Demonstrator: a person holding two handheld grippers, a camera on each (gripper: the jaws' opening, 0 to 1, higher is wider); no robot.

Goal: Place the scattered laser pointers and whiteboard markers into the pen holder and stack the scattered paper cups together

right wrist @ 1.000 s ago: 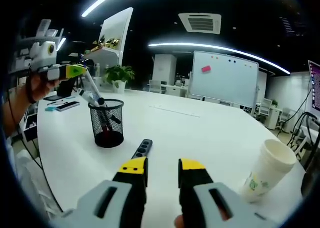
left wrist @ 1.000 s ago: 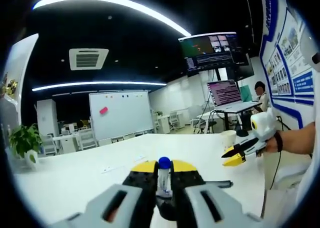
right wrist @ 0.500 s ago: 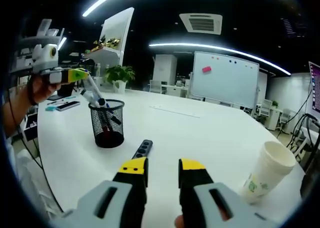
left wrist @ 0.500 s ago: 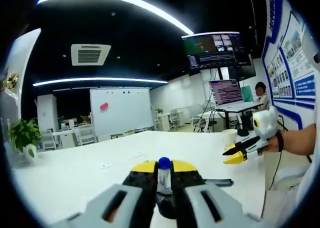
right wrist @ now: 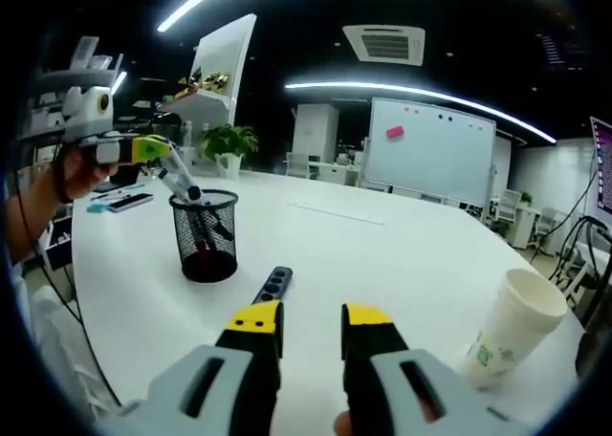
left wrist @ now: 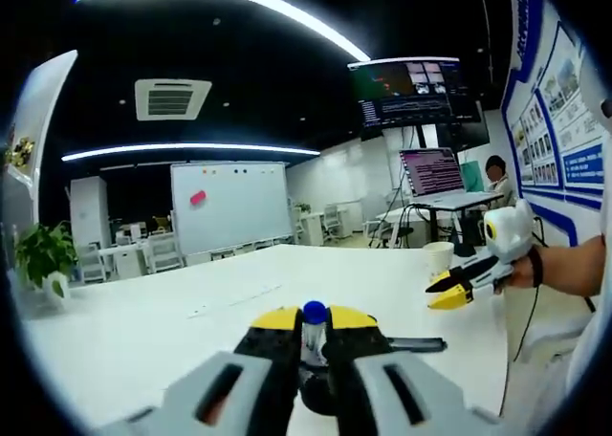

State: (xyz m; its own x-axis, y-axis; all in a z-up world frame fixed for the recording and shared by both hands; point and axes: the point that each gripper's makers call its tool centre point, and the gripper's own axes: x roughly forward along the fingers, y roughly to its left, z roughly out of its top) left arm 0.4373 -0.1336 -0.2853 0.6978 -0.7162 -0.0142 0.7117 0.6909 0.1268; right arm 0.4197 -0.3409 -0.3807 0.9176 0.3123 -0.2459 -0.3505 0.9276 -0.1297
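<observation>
My left gripper (left wrist: 314,321) is shut on a whiteboard marker with a blue cap (left wrist: 314,312). In the right gripper view, the left gripper (right wrist: 153,149) holds that marker (right wrist: 179,184) slanted, its lower end inside the rim of the black mesh pen holder (right wrist: 207,237), which has other pens in it. A black laser pointer (right wrist: 273,285) lies on the white table beside the holder. A paper cup (right wrist: 512,326) stands at the right. My right gripper (right wrist: 311,317) is open with nothing between its jaws; it shows from the side (left wrist: 447,296) in the left gripper view.
The white table (right wrist: 382,254) stretches far back. Flat dark items (right wrist: 120,203) lie at its far left edge, with a potted plant (right wrist: 228,147) behind them. A second paper cup (left wrist: 439,256) and a dark slim object (left wrist: 417,344) lie near the right gripper. A person sits by a laptop (left wrist: 435,176).
The left gripper has come down a little with the marker toward the pen holder. The right gripper and the things on the table have stayed put.
</observation>
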